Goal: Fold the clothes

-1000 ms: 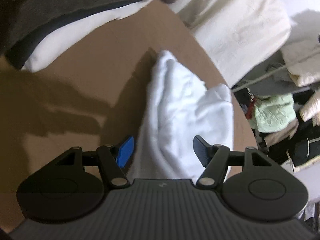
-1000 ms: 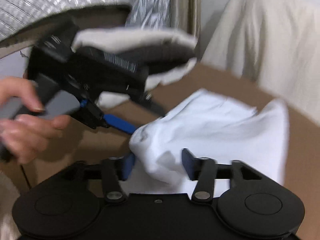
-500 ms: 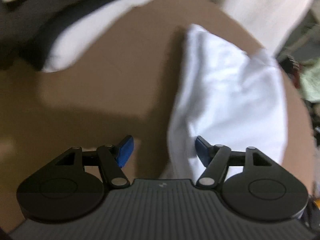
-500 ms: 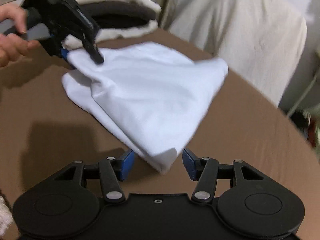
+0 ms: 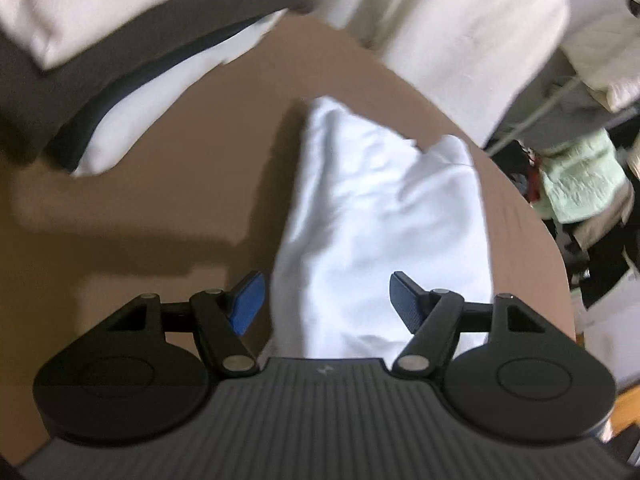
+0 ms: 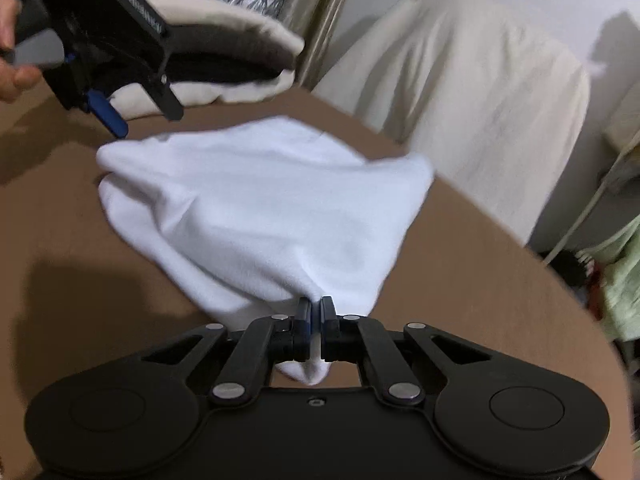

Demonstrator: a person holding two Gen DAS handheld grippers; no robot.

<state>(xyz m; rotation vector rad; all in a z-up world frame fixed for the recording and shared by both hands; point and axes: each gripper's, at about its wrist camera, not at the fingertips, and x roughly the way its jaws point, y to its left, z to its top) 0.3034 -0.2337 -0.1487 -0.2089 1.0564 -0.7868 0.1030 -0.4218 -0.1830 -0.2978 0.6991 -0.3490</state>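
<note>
Up close, from the left wrist view, the left tongs (image 5: 324, 300) hang spread wide above the brown counter (image 5: 192, 184), tilted downward. The blue left pad (image 5: 248, 300) sits over bare counter just beside the white garment (image 5: 384, 216), while the other pad lies over the cloth; whether either touches it I cannot tell. The garment stretches away from the tongs in a long crumpled shape ending in two peaks. Its right side runs close to the counter's curved right edge. To the left lies a broad bare stretch of counter, crossed by shadow. At the far left corner a stack of folded clothes (image 5: 132, 52) in white, dark and cream rests on the counter, apart from the garment. Past the right edge sits a heap of laundry (image 5: 580, 176), pale green on top.

Over on the right wrist view, the right tongs (image 6: 316, 316) are clenched on a near corner of the white garment (image 6: 260, 200), with a small bunch of cloth poking out beneath the pads. The garment fans out from there across the counter (image 6: 480, 280). At upper left, the left tongs (image 6: 144, 116) hover gaping just above the garment's far corner, held by the person's left hand (image 6: 12, 60). A white label with print runs along that tool's side, too blurred to read. Bare counter lies open to the right.
</note>
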